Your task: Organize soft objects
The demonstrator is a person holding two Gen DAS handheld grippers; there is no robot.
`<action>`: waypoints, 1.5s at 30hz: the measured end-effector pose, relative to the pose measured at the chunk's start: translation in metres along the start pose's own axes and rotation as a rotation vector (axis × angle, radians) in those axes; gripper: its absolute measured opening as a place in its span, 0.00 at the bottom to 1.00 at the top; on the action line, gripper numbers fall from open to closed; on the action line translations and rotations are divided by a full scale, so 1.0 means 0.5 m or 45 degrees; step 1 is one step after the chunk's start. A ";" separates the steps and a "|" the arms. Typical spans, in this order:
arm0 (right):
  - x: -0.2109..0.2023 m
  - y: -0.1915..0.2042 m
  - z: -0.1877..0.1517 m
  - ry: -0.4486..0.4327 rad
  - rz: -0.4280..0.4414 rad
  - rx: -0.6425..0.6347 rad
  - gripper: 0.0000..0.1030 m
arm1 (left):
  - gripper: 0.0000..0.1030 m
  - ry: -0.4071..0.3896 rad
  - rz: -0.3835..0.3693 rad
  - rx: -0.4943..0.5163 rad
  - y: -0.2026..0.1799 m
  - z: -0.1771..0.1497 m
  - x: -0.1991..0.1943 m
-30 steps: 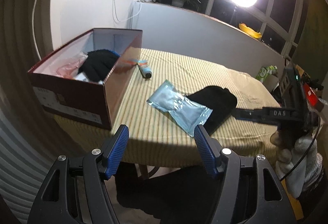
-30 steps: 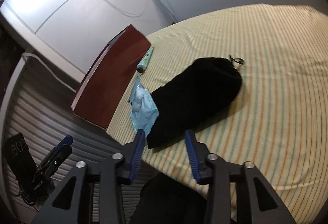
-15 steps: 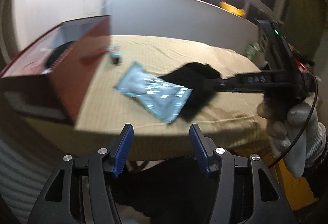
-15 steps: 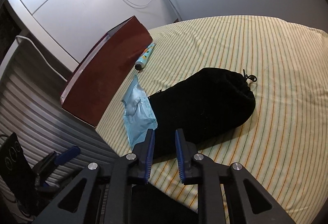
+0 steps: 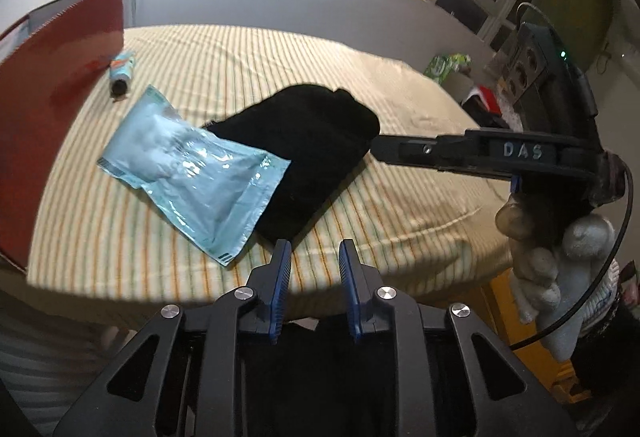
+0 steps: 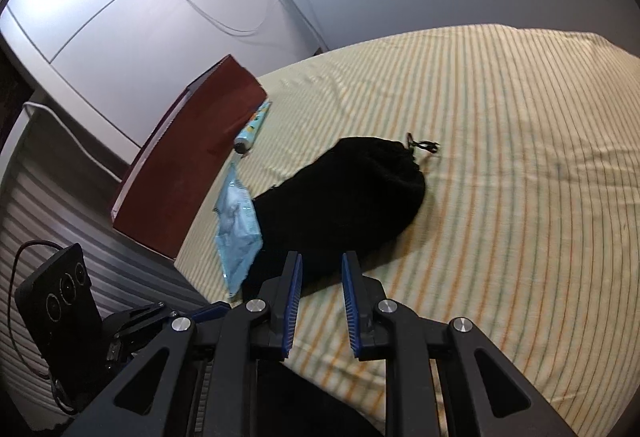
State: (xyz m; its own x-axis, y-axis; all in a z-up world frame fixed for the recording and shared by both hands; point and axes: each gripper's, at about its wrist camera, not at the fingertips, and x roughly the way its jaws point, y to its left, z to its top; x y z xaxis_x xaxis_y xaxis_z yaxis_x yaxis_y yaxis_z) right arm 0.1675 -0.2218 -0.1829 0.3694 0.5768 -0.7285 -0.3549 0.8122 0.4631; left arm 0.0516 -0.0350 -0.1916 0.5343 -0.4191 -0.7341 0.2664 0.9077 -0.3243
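The black drawstring pouch (image 6: 340,205) lies near the table's front edge, long axis slanting toward the red box (image 6: 188,165) (blue packet (image 5: 192,173) overlapping it), nearer the right gripper (image 6: 320,293), whose jaws, like the left gripper's (image 5: 312,277), stand slightly apart, empty.

black pouch (image 5: 308,153) | lying flat | its edge under blue packet (image 5: 192,173), on striped cloth (image 5: 400,213)

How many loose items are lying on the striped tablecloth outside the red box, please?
3: a black pouch mid-table, a light-blue plastic packet overlapping the pouch's left edge, and a small tube beside the red box. The box's inside is hidden.
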 end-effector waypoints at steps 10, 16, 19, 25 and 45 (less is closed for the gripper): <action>0.010 -0.036 0.013 0.053 0.060 0.109 0.29 | 0.22 0.029 0.093 -0.027 -0.001 0.004 0.015; 0.017 -0.069 0.035 0.081 0.073 0.194 0.39 | 0.30 0.032 0.134 -0.044 -0.008 0.012 0.031; 0.027 -0.083 0.052 0.082 0.056 0.216 0.39 | 0.30 0.014 0.146 -0.053 -0.012 0.018 0.038; 0.036 -0.094 0.078 0.088 0.101 0.235 0.39 | 0.30 0.006 0.131 -0.045 -0.033 0.034 0.060; 0.003 -0.178 0.163 0.002 -0.012 0.225 0.39 | 0.30 0.028 -0.031 0.110 -0.184 0.137 0.192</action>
State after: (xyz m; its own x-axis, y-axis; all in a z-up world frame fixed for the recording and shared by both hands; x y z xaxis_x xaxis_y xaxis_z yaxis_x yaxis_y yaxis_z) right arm 0.2696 -0.2861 -0.1842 0.3705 0.5689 -0.7342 -0.1950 0.8205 0.5374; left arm 0.1337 -0.1602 -0.1914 0.5095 -0.4398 -0.7395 0.3479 0.8914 -0.2905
